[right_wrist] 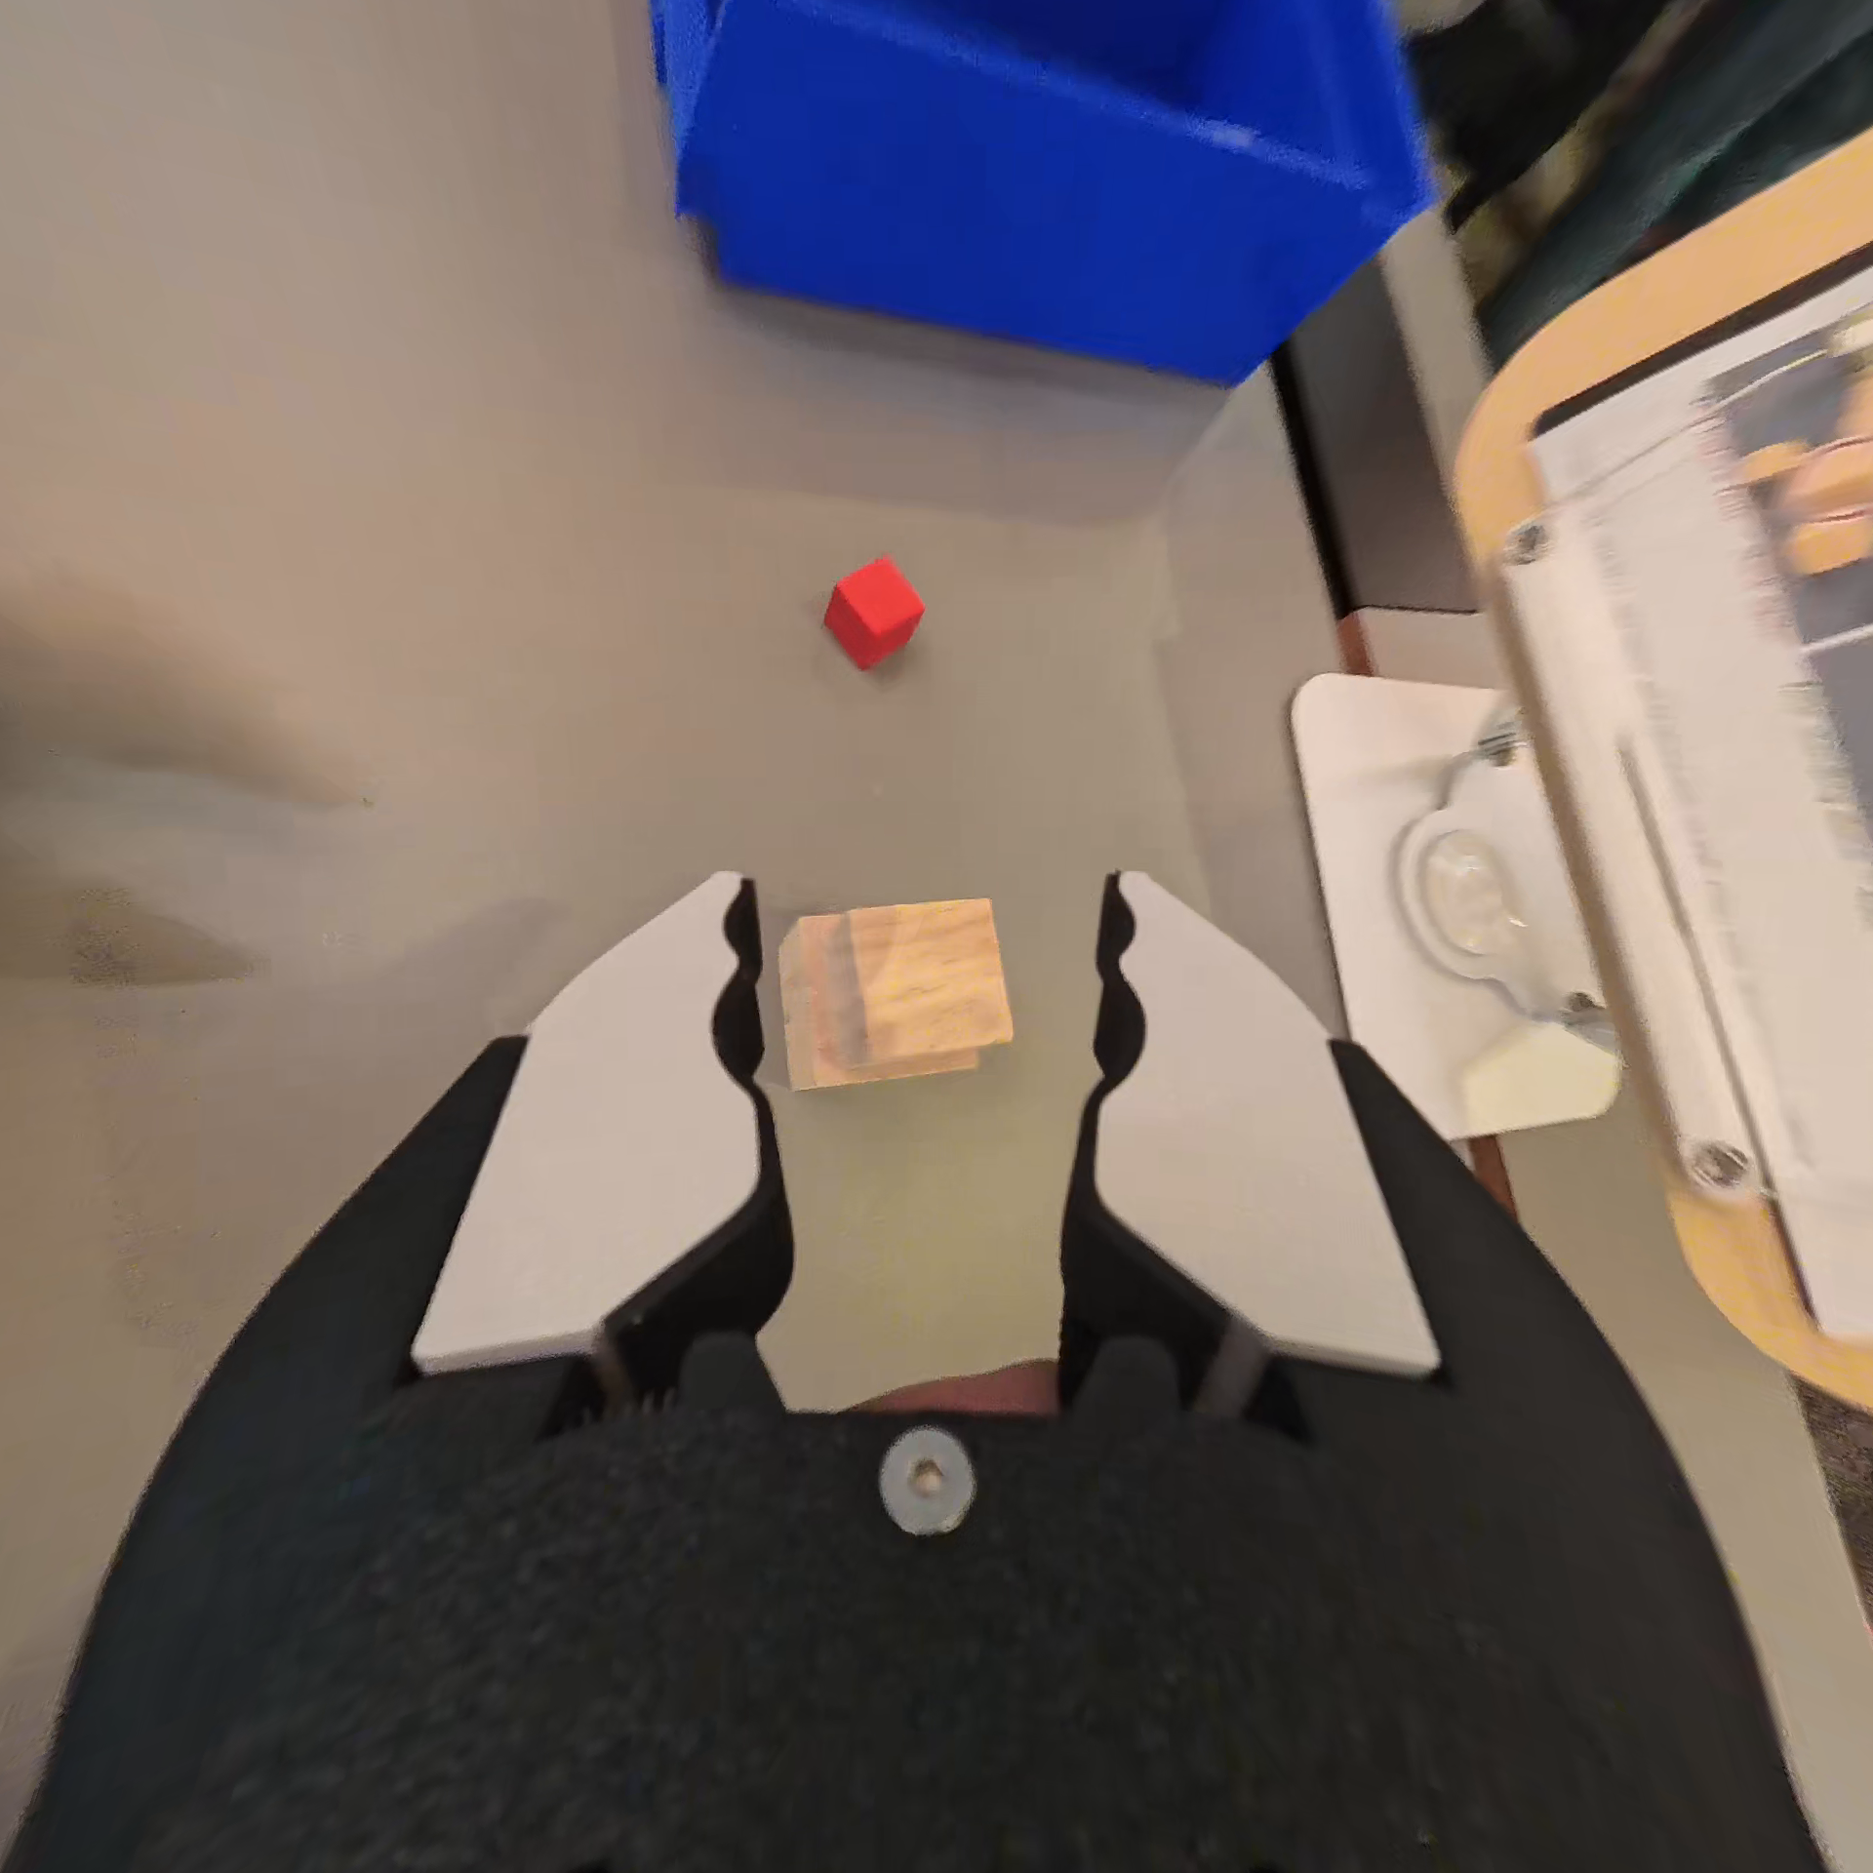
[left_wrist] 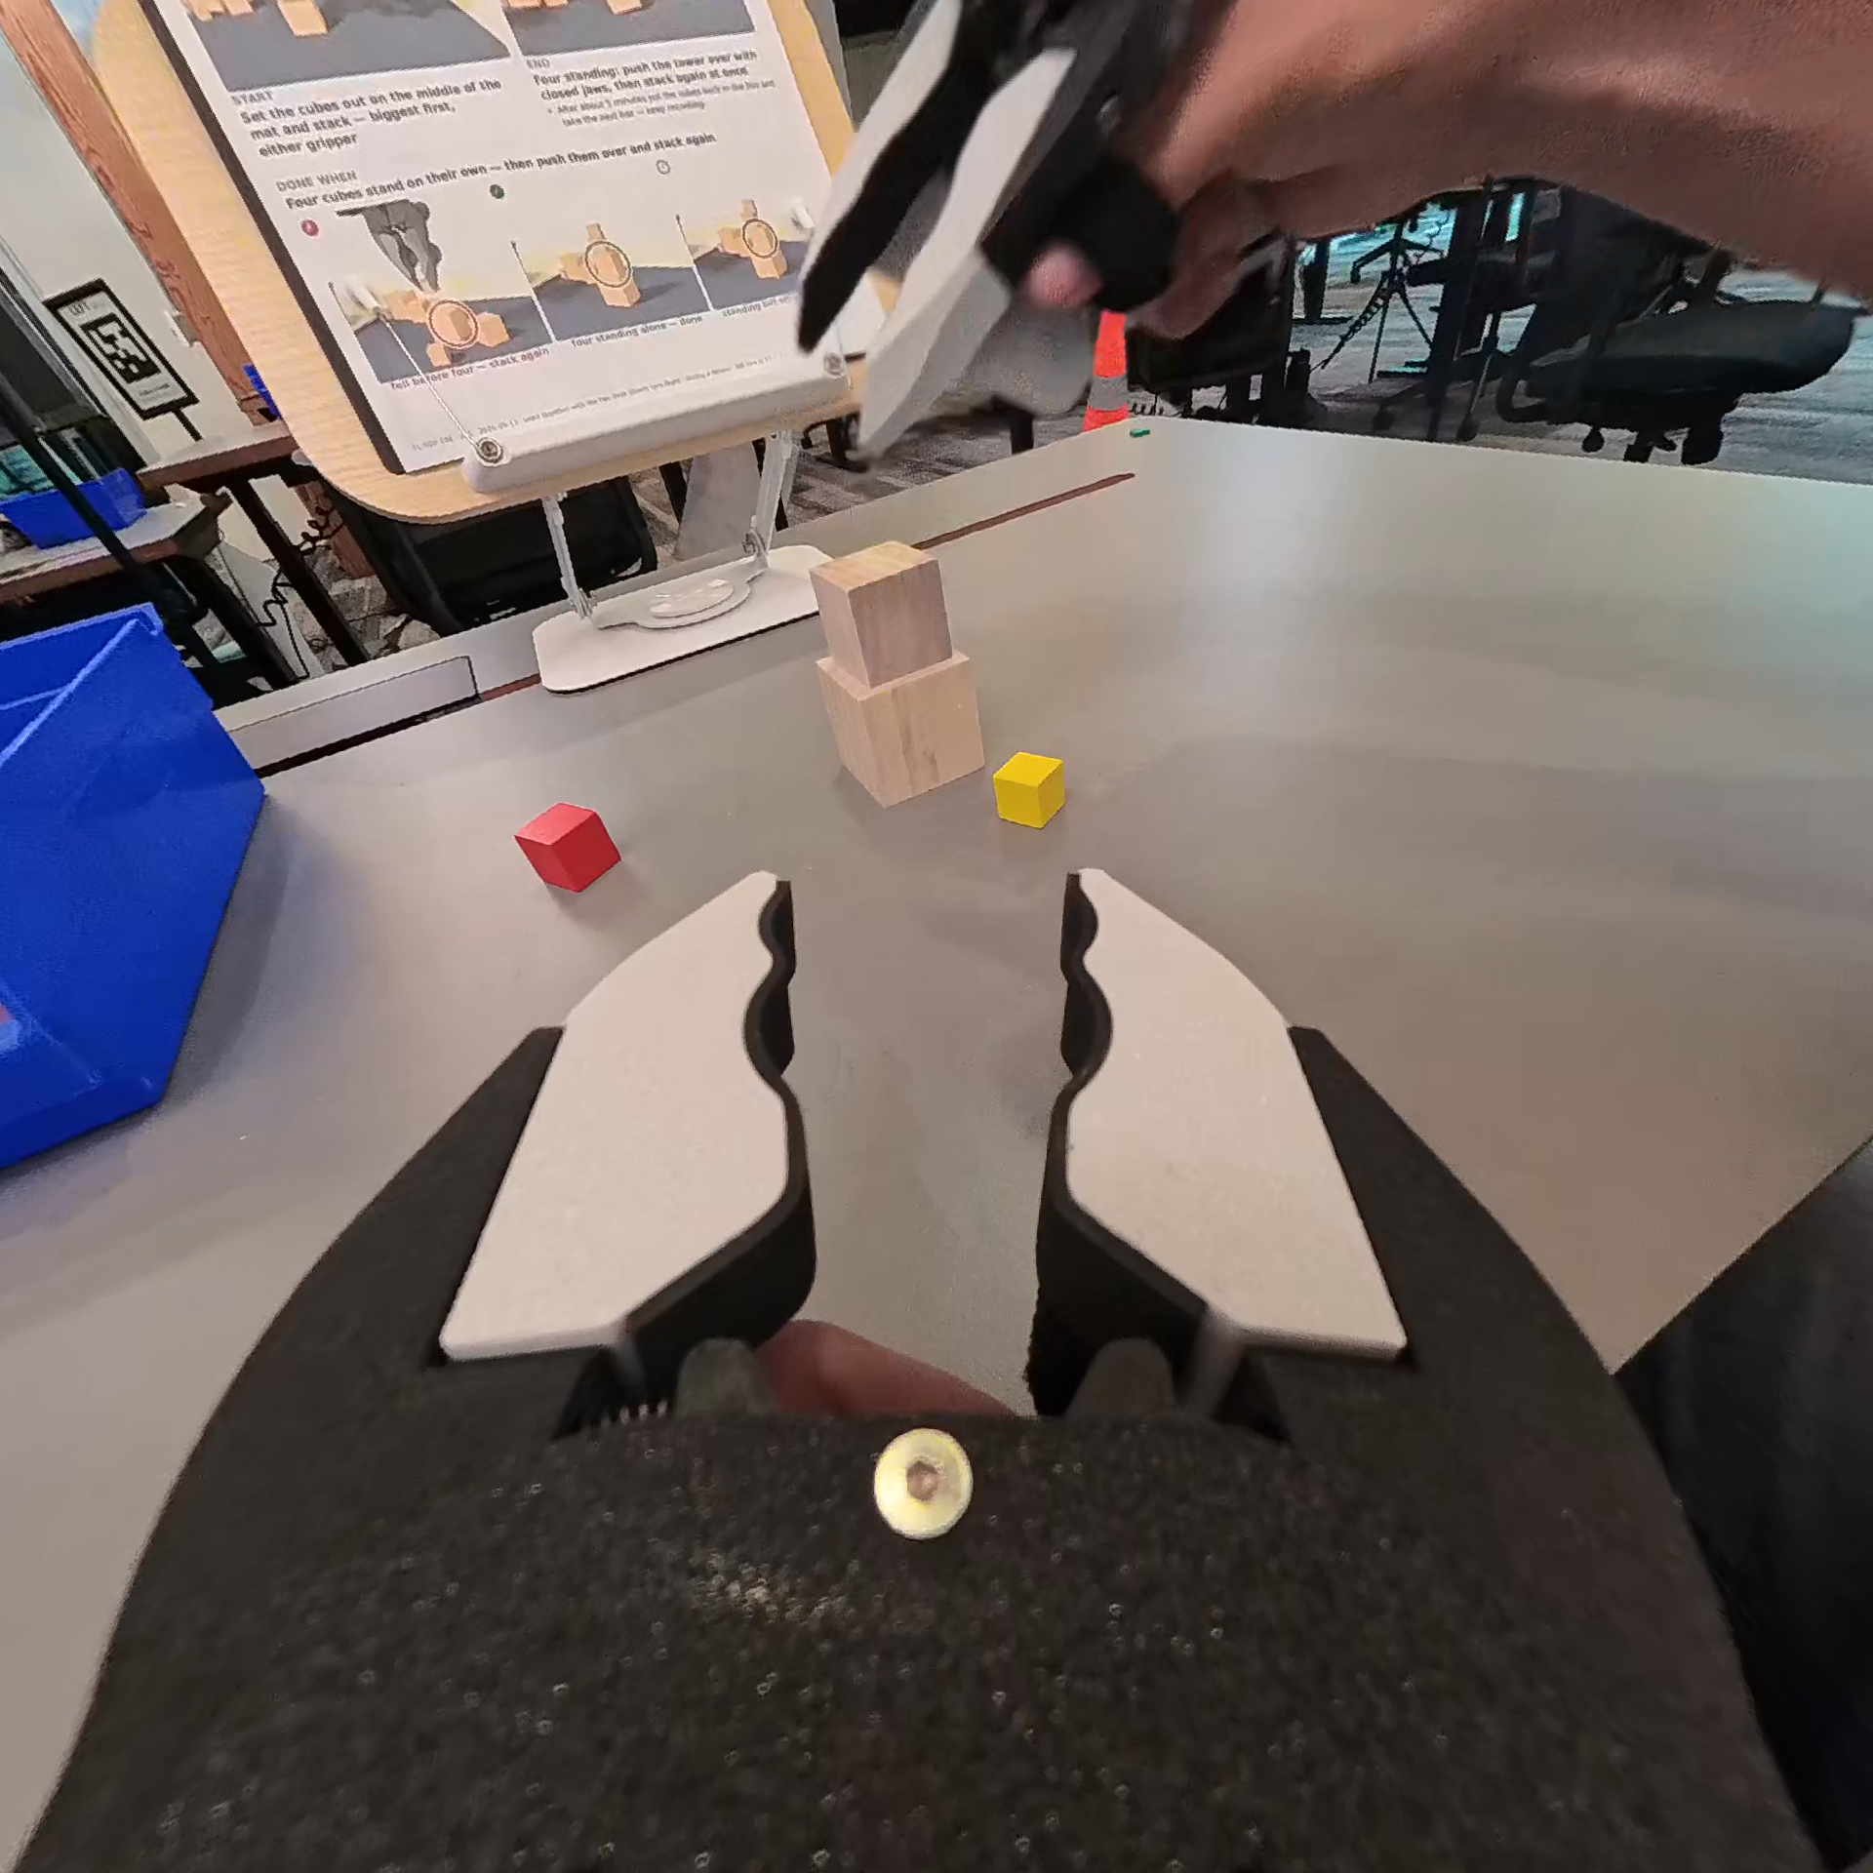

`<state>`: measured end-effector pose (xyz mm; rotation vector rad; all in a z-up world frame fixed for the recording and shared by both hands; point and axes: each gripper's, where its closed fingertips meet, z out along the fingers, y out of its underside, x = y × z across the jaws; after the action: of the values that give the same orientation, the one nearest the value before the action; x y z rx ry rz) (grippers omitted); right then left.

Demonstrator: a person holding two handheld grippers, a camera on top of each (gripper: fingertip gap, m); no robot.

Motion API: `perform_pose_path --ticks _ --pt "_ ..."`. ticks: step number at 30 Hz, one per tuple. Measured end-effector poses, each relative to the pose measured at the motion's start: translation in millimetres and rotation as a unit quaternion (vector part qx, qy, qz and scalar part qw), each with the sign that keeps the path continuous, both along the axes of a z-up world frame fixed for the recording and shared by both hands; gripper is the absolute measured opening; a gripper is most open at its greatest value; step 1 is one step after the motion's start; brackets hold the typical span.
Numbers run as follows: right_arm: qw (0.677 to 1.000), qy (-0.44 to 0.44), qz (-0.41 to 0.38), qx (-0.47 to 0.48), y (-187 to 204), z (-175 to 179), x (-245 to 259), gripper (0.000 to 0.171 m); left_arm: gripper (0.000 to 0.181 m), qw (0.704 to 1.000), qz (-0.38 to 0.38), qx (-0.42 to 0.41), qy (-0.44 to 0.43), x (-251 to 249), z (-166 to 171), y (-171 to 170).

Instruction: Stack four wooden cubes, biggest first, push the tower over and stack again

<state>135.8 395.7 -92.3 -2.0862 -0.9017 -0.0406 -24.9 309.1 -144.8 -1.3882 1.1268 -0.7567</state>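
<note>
Plainly, the left gripper (left_wrist: 924, 892) hovers low with jaws apart and empty; the right gripper (right_wrist: 927, 892), also spread and empty, hangs above the two-cube stack (left_wrist: 897, 674). Red cube (left_wrist: 568, 846) and yellow cube (left_wrist: 1029, 789) lie loose on the table (left_wrist: 1419, 811); motion blur smears the right wrist view, which cuts off the blue bin (right_wrist: 1014, 172).

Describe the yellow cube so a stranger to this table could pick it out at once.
Start at the grey table and find the two plain wooden cubes stacked near its middle, the smaller wooden cube on the larger wooden cube. The yellow cube sits on the table just right of that stack in the left wrist view. It is small and painted, and unlike the red cube it lies close to the stack.
</note>
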Motion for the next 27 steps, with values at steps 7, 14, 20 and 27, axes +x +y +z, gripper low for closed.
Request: perform_pose_path --ticks 7,14,20,27 --pt "0.967 0.075 -0.225 0.094 -91.7 -18.5 -1.8 0.056 0.051 1.000 0.013 -0.015 -0.007 -4.3 1.6 6.1" --pt "0.910 0.203 -0.352 0.083 -155.0 -78.0 -22.8 0.066 0.054 0.999 0.023 -0.043 -0.012 -5.3 -0.1 14.4" --pt "0.910 0.213 -0.350 0.069 -178.0 -95.8 -23.1 0.066 0.056 0.998 0.042 -0.028 0.047 -0.9 -4.6 45.4" --pt "0.912 0.205 -0.345 0.084 -204.2 -95.1 -5.0 0.065 0.058 0.973 -0.046 -0.004 0.227 45.5 -16.8 130.4"
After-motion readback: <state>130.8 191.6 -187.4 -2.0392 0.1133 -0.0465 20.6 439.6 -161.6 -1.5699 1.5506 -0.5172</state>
